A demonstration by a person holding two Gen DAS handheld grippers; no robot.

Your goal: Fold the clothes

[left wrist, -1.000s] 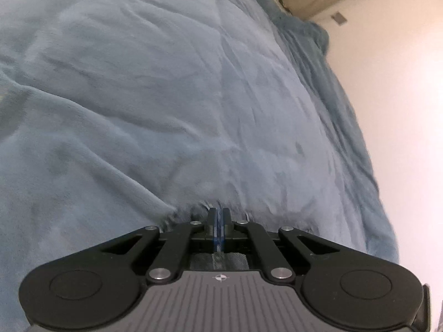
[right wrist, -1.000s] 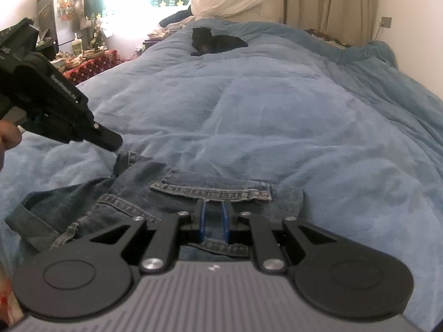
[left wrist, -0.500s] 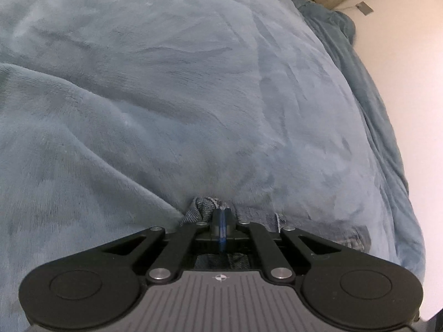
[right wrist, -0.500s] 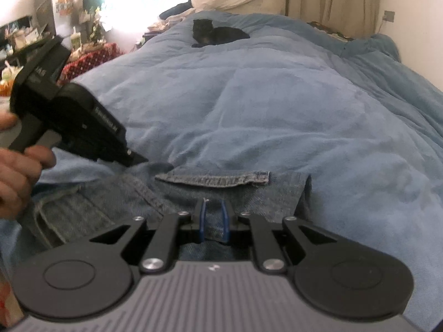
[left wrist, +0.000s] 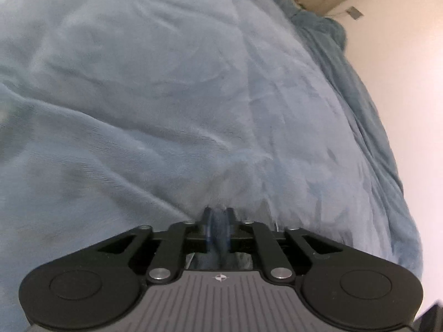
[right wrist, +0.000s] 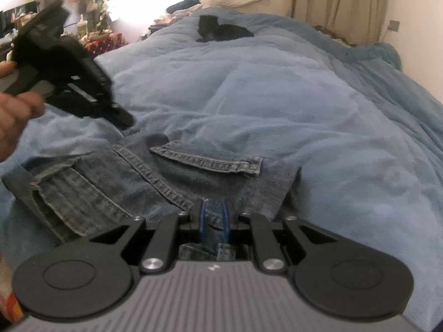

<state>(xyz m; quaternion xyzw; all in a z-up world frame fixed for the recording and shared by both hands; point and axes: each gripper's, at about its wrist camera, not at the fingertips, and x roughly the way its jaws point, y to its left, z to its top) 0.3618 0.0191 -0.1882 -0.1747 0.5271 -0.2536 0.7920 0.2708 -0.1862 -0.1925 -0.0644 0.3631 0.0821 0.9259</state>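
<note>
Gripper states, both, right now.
Left gripper: jaws just opening; blur hides any cloth between.
Right gripper: jaws just opening, jeans between; grip cannot be told.

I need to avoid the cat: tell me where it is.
In the right wrist view, the black cat lies at the far end of the blue blanket, near the curtains, well beyond the jeans.

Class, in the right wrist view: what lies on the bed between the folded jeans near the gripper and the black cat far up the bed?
Only bare blue blanket lies between the jeans and the cat, seen in the right wrist view.
</note>
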